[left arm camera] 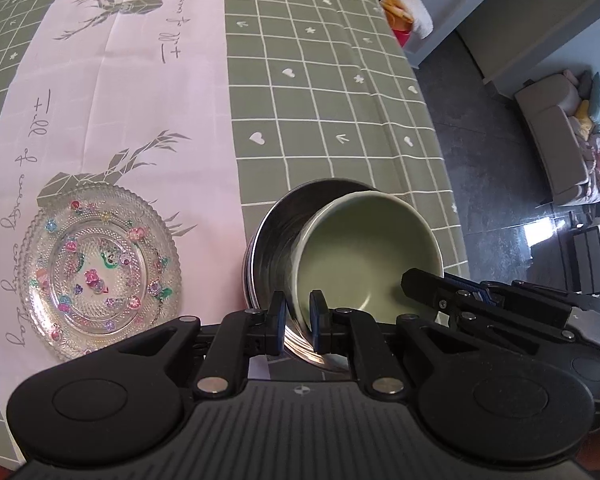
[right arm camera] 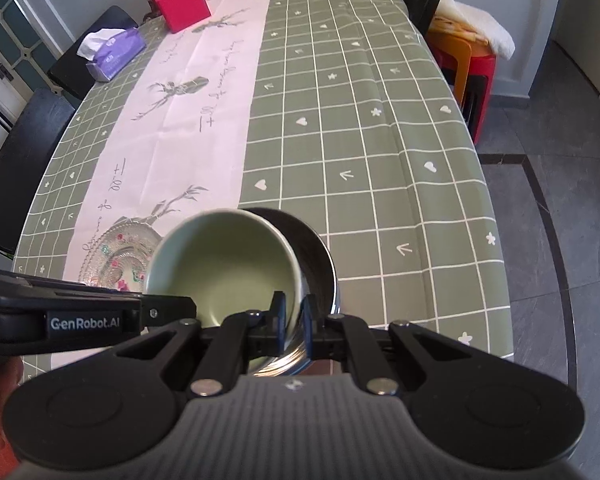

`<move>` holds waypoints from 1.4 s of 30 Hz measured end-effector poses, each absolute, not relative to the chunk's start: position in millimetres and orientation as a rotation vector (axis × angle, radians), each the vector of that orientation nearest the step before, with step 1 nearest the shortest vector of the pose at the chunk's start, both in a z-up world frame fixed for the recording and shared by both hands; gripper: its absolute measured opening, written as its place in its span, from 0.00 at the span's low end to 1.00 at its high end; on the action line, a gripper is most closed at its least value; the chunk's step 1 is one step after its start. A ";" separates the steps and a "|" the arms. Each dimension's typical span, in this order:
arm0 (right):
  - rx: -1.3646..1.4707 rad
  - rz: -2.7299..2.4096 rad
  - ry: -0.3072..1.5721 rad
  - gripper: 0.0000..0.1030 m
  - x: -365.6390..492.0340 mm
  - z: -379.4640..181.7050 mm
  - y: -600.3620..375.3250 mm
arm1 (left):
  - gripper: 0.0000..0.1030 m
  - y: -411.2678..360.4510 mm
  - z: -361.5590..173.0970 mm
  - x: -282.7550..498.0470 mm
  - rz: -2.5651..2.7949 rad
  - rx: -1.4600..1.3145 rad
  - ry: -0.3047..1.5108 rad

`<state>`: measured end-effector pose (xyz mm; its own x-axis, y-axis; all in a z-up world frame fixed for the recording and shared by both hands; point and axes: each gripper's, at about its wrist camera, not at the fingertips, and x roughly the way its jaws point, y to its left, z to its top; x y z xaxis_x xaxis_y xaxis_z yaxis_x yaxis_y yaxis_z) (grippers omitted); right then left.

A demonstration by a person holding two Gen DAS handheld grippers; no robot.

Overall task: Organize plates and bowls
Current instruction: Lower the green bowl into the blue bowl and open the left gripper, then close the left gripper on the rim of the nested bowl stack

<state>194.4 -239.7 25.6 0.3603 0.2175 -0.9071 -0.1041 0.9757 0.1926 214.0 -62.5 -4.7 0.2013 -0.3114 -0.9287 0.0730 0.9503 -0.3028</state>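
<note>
A pale green bowl (left arm camera: pixel 364 248) leans tilted inside a stainless steel bowl (left arm camera: pixel 276 240) near the table's front edge. My left gripper (left arm camera: pixel 298 320) is shut on the green bowl's near rim, one finger inside and one outside. My right gripper (right arm camera: pixel 294 320) is shut on the same green bowl (right arm camera: pixel 224 264) a little further along the rim, with the steel bowl (right arm camera: pixel 316 248) behind it. Each view shows the other gripper's black housing (left arm camera: pixel 500 308) (right arm camera: pixel 88 320) reaching in from the side. A clear glass plate (left arm camera: pixel 104 272) with coloured flowers lies flat to the left.
The table wears a green checked cloth (right arm camera: pixel 360 140) with a pink runner (right arm camera: pixel 204 92). A purple tissue box (right arm camera: pixel 112 54) and a red box (right arm camera: pixel 182 6) sit at the far end. Dark chairs stand on the left, and orange and red stools (right arm camera: pixel 468 68) stand beside the table's right edge.
</note>
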 end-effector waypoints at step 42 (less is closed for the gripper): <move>0.258 0.245 1.001 0.62 181.4 47.6 -265.7 | 0.68 -50.6 43.0 194.3 -0.405 -0.069 0.948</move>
